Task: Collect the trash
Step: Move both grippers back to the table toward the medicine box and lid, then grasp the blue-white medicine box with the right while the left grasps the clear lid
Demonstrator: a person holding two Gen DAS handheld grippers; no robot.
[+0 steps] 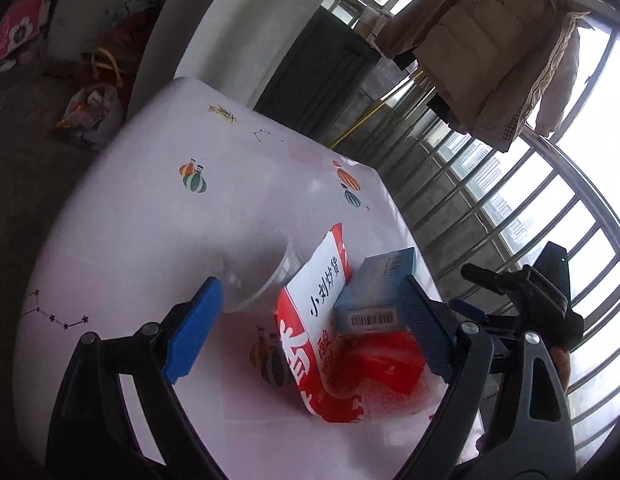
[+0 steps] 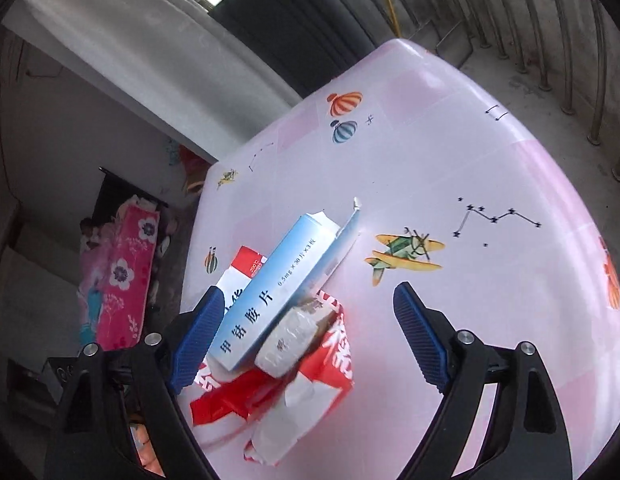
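A small heap of trash lies on the pink printed table: a red and white snack bag, a light blue medicine box on top of it, and a clear plastic cup on its side. My left gripper is open and straddles the heap; its right finger stands beside the box. In the right wrist view the medicine box leans by the left finger, over a crumpled white wrapper and the snack bag. My right gripper is open, its right finger over bare table.
A metal window railing runs behind the table's far edge, with a beige jacket hanging above. A dark cabinet stands by the white wall. A filled bag sits on the floor at the left. A pink flowered blanket lies beyond.
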